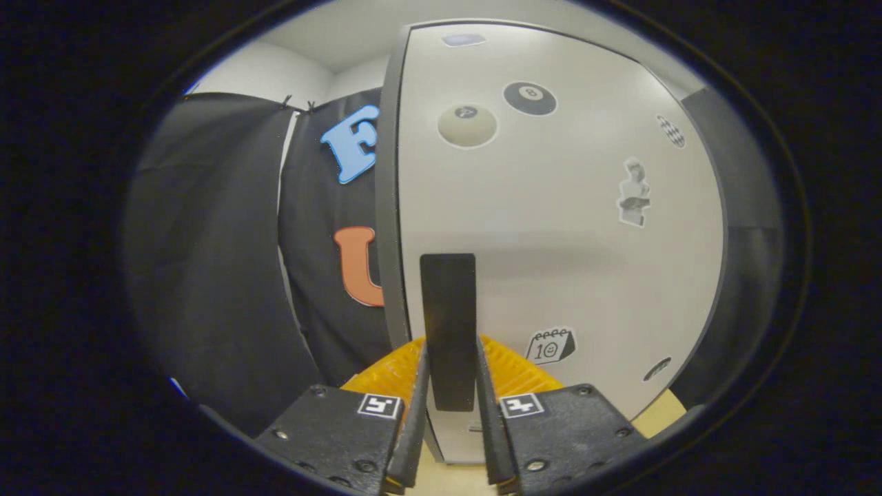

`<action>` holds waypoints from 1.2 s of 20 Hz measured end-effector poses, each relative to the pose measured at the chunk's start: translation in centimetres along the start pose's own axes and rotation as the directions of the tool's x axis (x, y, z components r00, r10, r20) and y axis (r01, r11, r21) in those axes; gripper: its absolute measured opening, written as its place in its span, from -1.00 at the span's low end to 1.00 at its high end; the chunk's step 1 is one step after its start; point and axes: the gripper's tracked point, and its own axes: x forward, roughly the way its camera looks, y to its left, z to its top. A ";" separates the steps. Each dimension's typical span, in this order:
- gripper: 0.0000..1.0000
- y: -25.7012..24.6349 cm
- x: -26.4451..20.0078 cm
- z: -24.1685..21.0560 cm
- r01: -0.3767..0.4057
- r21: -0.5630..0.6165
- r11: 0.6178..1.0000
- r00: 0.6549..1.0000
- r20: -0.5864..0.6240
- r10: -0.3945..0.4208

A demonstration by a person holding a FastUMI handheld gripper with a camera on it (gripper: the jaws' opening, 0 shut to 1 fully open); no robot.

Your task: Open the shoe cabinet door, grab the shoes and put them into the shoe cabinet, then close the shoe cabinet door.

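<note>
Right ahead, on the shoe cabinet door (pixel 551 227) — hand-held gripper (pixel 451 406) clamped narrow on the dark handle (pixel 448 324), both fingers pressing. Could slip off — angled pull, smooth handle. No shoes sighted yet.

Recording booth: black cloth walls (pixel 207 275), stickered cabinet (pixel 551 241).
</note>
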 end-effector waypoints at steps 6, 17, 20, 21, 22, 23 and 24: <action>-0.40 -0.1 -0.7 -0.2 -0.029 -0.009 1.000 0.999 0.019 0.029; -0.47 -0.5 -5.5 -0.7 -0.140 -0.008 0.990 0.989 -0.039 0.140; -0.48 -1.0 -6.9 -0.8 -0.174 -0.019 0.985 0.984 -0.046 0.173; -0.48 -1.3 -7.3 -0.8 -0.186 -0.016 0.982 0.981 -0.050 0.185; -0.48 -1.4 -8.1 -0.8 -0.202 -0.011 0.979 0.978 -0.052 0.201; -0.48 -1.6 -8.8 -0.8 -0.218 -0.006 0.976 0.975 -0.052 0.218; -0.48 -1.9 -9.5 -0.8 -0.233 -0.003 0.973 0.971 -0.050 0.232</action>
